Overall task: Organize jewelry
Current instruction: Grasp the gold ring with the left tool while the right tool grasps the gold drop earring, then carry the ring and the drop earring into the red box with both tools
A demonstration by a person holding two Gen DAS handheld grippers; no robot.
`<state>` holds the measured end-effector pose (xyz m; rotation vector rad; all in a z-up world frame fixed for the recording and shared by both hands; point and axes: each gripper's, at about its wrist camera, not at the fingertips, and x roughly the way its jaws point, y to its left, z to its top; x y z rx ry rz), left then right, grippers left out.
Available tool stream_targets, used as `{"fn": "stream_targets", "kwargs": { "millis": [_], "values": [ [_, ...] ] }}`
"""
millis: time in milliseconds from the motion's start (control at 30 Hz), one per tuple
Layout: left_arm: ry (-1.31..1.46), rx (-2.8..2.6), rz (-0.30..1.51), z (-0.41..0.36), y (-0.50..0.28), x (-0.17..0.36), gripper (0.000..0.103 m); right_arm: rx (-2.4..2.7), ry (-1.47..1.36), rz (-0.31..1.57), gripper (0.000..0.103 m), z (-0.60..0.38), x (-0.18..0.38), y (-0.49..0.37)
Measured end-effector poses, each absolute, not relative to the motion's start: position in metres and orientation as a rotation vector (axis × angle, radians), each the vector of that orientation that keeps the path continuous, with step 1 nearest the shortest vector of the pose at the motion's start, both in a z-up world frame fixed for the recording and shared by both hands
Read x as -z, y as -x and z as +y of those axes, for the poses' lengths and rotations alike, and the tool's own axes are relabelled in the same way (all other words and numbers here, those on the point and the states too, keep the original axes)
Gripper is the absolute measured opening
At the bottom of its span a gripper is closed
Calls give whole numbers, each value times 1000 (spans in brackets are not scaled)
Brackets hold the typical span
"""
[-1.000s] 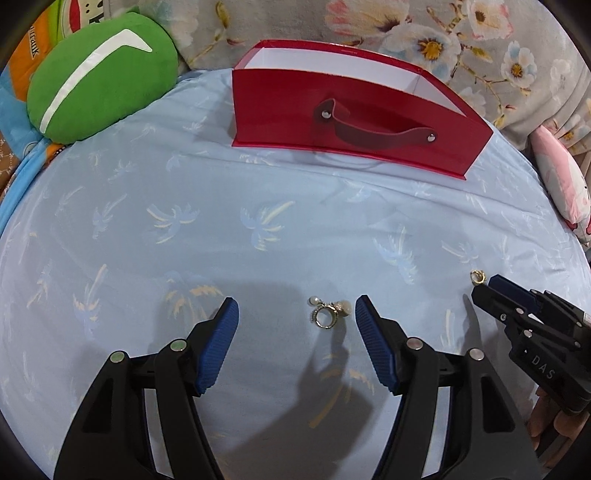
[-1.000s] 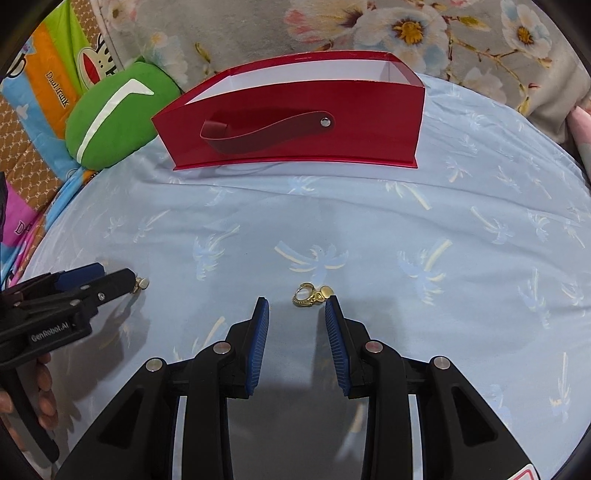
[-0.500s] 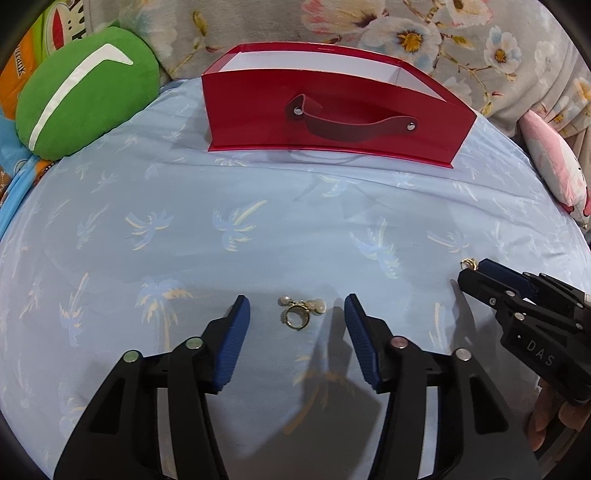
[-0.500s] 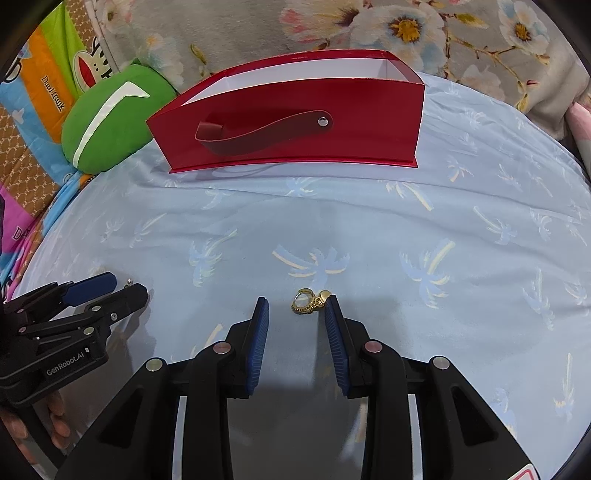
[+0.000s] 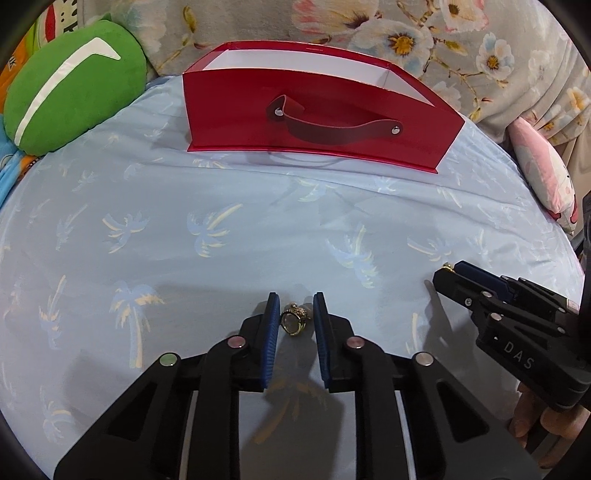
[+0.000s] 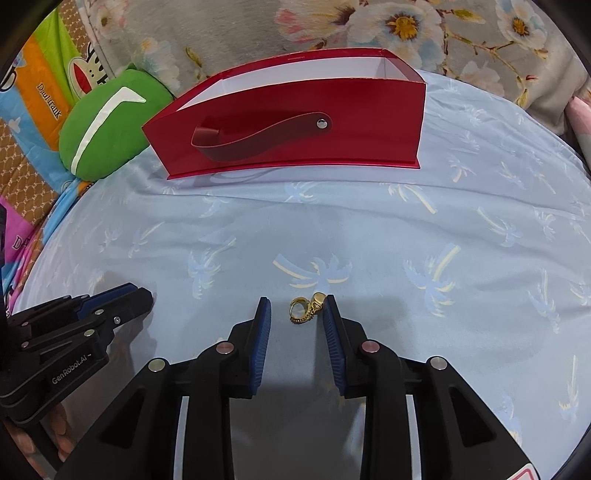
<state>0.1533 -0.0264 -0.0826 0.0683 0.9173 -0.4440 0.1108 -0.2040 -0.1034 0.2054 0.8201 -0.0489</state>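
A small gold ring with pearl beads [image 5: 291,323] lies on the light blue palm-print sheet [image 5: 221,229]. It sits between the blue pads of my left gripper [image 5: 295,297], whose jaws are closing on it with a sliver of gap still showing. A second gold piece [image 6: 304,312] lies between the pads of my right gripper [image 6: 296,299]. Its jaws are also closing: the right pad touches the piece's gold bead, the left pad stands apart. Each gripper shows in the other's view, the right gripper [image 5: 448,275] and the left gripper [image 6: 142,295]. A red open box [image 5: 314,122] with a strap handle stands behind.
A green cushion [image 5: 74,88] lies at the back left, and a pink plush pillow [image 5: 543,173] at the right edge. Behind the red box [image 6: 288,122] hangs a floral blanket [image 5: 406,33]. A hand [image 5: 546,424] grips the right tool.
The left jaws have narrowed a lot and slid forward, so the pearl ring now lies between the pads. The right jaws have narrowed slightly around the gold piece.
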Motion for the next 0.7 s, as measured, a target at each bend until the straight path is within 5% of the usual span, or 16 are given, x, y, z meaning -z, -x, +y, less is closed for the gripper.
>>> {"fn": "stream_targets", "kwargs": {
  "millis": [167,700],
  "values": [
    [-57,454,919,-25,-154,82,18,52,-218,822,8,-207,104,-113],
    [-17,474,889,-16,-150,66,17,33,-233,763,5,-208,83,-104]
  ]
}}
